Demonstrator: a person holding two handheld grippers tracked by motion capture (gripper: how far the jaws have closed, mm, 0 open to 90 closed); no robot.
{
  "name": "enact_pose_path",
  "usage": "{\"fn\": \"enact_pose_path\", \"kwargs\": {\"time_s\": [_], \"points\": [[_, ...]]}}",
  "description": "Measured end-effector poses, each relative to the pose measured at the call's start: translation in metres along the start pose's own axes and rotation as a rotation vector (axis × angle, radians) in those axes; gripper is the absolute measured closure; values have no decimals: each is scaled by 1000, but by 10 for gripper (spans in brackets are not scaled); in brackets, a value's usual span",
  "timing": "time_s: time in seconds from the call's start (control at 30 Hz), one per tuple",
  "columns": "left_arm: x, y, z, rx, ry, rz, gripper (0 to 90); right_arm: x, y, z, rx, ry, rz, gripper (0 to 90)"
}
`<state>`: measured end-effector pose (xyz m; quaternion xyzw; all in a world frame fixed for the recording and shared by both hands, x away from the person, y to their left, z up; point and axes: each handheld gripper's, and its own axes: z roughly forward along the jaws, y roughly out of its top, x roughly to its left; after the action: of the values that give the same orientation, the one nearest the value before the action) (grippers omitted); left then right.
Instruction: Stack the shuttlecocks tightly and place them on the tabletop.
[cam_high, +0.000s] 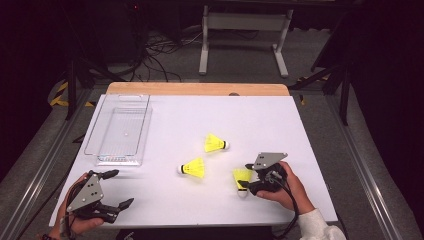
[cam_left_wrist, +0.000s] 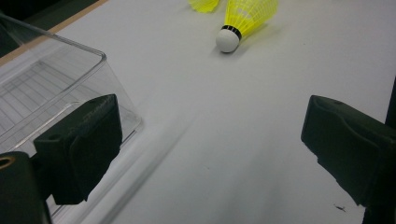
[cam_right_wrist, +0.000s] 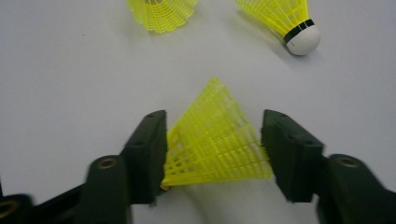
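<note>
Three yellow shuttlecocks lie on the white table (cam_high: 165, 125). My right gripper (cam_high: 245, 176) (cam_right_wrist: 215, 149) is shut on the skirt of the nearest shuttlecock (cam_high: 242, 177) (cam_right_wrist: 215, 140); both pads (cam_right_wrist: 149, 144) touch its mesh, and its cork points toward the front edge. The middle shuttlecock (cam_high: 194, 167) (cam_left_wrist: 243, 18) (cam_right_wrist: 161, 14) lies just left of it. Farther back rests the third shuttlecock (cam_high: 215, 143) (cam_left_wrist: 203, 4) (cam_right_wrist: 285, 18). At the front left corner my left gripper (cam_high: 122, 187) (cam_left_wrist: 210, 149) stands open with nothing between its jaws.
A clear plastic tray (cam_high: 117, 159) (cam_left_wrist: 56, 74) sits at the left of the table, just beyond my left gripper, and holds nothing. A wooden strip (cam_high: 197, 89) edges the table's far side. Beyond it are cables and a white frame (cam_high: 245, 22) on the floor.
</note>
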<state>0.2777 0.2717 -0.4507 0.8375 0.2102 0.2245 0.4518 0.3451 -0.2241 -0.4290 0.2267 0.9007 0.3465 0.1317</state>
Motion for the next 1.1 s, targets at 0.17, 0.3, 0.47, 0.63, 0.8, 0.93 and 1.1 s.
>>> {"fn": "enact_pose_path", "kwargs": {"time_s": [0.17,0.3,0.47,0.63,0.8,0.93,1.1], "points": [[0,0,0,2,4,-3,65,-1,0,-3,-22,30,-6,681],[0,0,0,3,5,-2,65,-1,2,-8,-71,28,0,867],[0,1,-1,-1,10,-4,65,1,4,-8,-104,36,12,892],[1,2,-1,-5,15,-4,65,4,14,-8,-168,10,15,897],[1,2,-3,-11,16,-5,66,8,35,1,-258,-25,20,897],[1,2,-3,-11,14,-4,66,11,46,12,-296,-32,27,897],[1,2,-3,-15,14,-5,66,13,55,27,-309,-49,35,896]]}}
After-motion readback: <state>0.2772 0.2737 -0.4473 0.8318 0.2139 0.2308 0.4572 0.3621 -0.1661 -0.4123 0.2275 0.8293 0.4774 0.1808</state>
